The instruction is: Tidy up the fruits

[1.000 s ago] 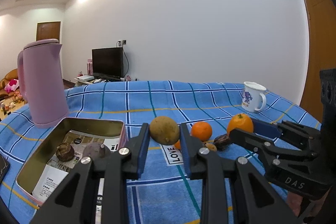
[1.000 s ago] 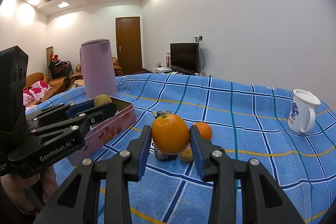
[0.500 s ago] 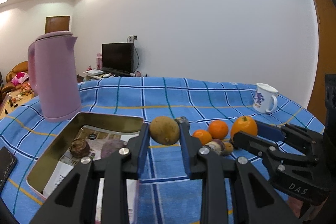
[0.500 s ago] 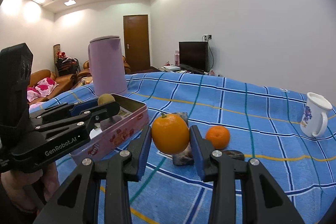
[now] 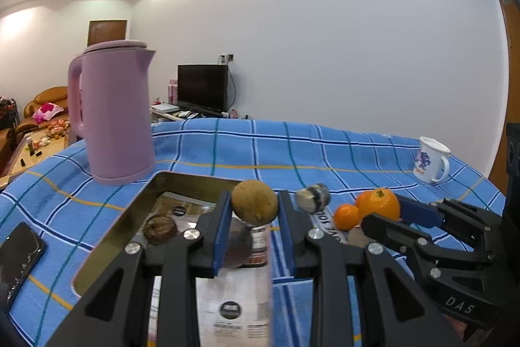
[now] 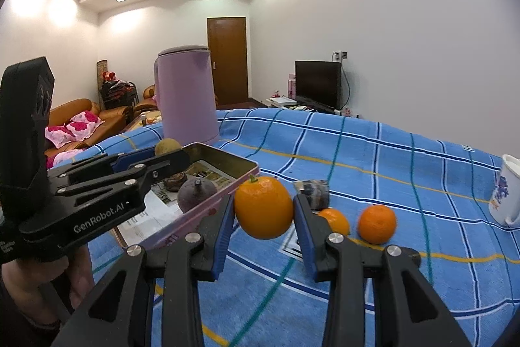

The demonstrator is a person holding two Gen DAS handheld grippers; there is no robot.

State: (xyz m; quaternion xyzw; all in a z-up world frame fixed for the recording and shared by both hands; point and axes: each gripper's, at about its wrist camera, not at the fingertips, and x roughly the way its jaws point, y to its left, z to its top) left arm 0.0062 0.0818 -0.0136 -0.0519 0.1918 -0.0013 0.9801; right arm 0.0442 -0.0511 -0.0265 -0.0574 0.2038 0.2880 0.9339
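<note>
Both-handed, each claw carried a fruit above the blue checked cloth.
Left claw (image 5: 254,210) was clamped on a brown, rough-skinned fruit (image 5: 255,201), held over the right-hand rim of the open tin (image 5: 107,236); inside the tin lay a dark purple fruit (image 6: 196,194) and a small brown one (image 5: 160,229) on printed paper. Right claw (image 6: 264,210) was closed on a large orange (image 6: 264,207), held up off the cloth just beside the tin's pink outer wall. Two smaller oranges (image 6: 377,223) sat on the cloth near it, with a dark wrapped item (image 6: 313,191) behind. Pink kettle (image 5: 112,116) stood beyond the tin's far edge; a white mug (image 5: 430,160) stood toward the cloth's far right edge, a phone (image 5: 18,259) at its left edge.
</note>
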